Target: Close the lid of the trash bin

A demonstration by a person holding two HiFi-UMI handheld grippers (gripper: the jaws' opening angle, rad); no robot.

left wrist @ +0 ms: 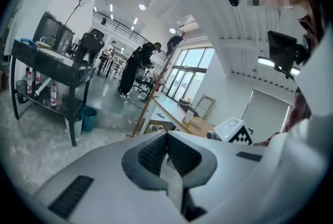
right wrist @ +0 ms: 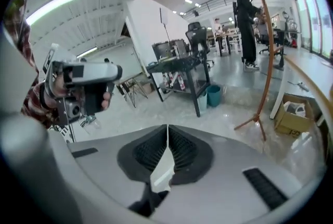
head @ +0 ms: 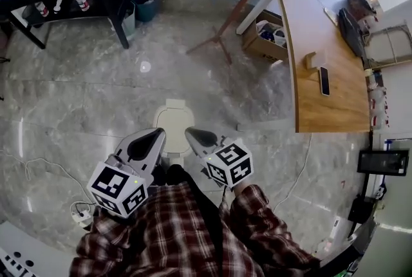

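Only head view: trash bin is shown, on the floor just ahead of both jaw pairs.
Left gripper: jaws are pressed together, nothing held.
Right gripper: likewise closed, empty.

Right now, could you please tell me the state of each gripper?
Left gripper: closed, tongs together, nothing held.
Right gripper: closed, tongs together, nothing held.
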